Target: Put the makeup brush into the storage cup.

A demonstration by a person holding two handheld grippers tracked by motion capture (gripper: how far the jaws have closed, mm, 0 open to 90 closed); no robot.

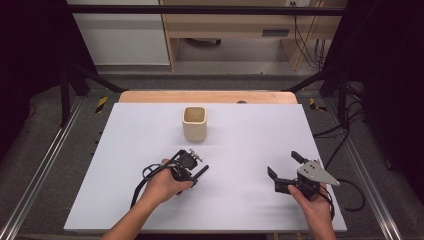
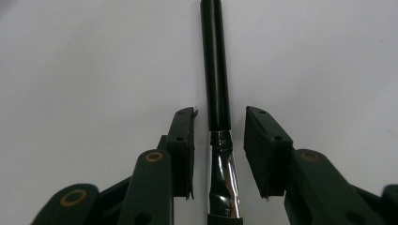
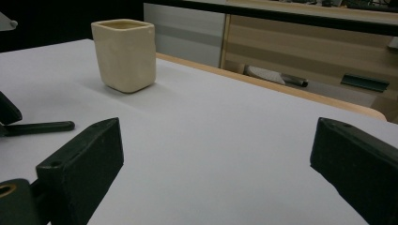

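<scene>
White table [image 1: 125, 150]: brush [image 2: 217, 93] between jaws (untouched)

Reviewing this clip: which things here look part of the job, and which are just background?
Likely in play:
- black brush, lying between the open left gripper jaws
- cream cup, upright on the white table
- right gripper, open, holding nothing

Background:
- wooden desk behind
- cables on the floor

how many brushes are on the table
1. A single black-handled brush lies flat on the white table, between the open jaws of the left hand-held gripper. The cream cup behind looks empty from above, though its bottom is hard to see.
</scene>
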